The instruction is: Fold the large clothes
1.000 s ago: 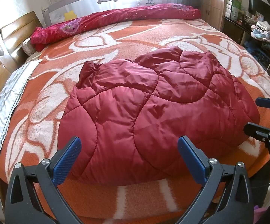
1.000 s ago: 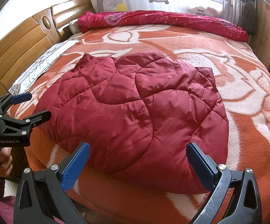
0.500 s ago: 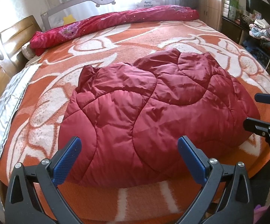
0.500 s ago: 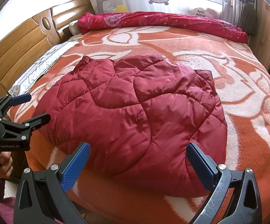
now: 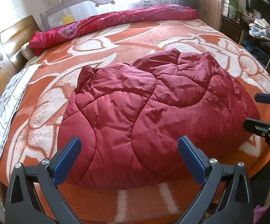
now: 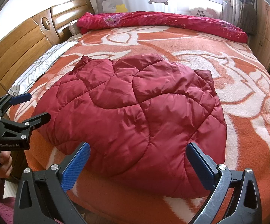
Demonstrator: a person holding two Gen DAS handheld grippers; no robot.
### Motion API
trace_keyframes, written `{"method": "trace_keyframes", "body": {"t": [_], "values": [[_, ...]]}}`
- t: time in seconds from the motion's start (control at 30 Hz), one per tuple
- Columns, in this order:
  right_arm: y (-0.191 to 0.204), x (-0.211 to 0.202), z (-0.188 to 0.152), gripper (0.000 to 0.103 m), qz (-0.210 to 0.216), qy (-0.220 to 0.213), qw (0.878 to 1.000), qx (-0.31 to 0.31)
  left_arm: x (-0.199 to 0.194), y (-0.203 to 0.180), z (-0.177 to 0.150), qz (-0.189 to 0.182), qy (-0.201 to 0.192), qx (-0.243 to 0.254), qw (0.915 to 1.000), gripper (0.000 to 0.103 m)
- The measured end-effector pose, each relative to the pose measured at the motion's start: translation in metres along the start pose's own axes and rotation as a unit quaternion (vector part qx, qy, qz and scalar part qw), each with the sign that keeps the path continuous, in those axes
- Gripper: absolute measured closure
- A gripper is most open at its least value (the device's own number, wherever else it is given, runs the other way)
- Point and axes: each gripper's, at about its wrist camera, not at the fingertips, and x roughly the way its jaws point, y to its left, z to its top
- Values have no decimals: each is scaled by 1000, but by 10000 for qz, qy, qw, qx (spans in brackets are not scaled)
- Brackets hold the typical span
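Your quilted jacket (image 5: 153, 115) (image 6: 135, 115) lies in a rounded, puffy mound on the near half of the bed, its dark red satin-like shell catching the light and creased between curved stitched panels. A small raised fold, maybe a collar or cuff, sticks up at its far left corner, and a darker flat edge pokes out at the far right in the right wrist view. It rests on the orange and white blanket (image 5: 135, 41) (image 6: 247, 93), its near edge close to the foot of the bed.

Your left gripper (image 5: 129, 158) (image 6: 30, 105) hovers just short of the jacket's near edge, jaws wide apart and holding nothing. Your right gripper (image 6: 138, 160) (image 5: 254, 112) is likewise spread open and free of the fabric, near the jacket's right side.

Beyond the jacket, a rolled red floral quilt (image 5: 114, 22) (image 6: 161, 22) lies along the far edge, beside the wooden headboard (image 6: 23, 43).
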Motion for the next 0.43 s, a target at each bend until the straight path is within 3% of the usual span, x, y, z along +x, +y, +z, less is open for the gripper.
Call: {"method": "trace_keyframes", "body": {"t": [0.43], "values": [[-7,8,0,0,-14,46,9999,101,9,2,5,-140,44,-96,9998,0]]}}
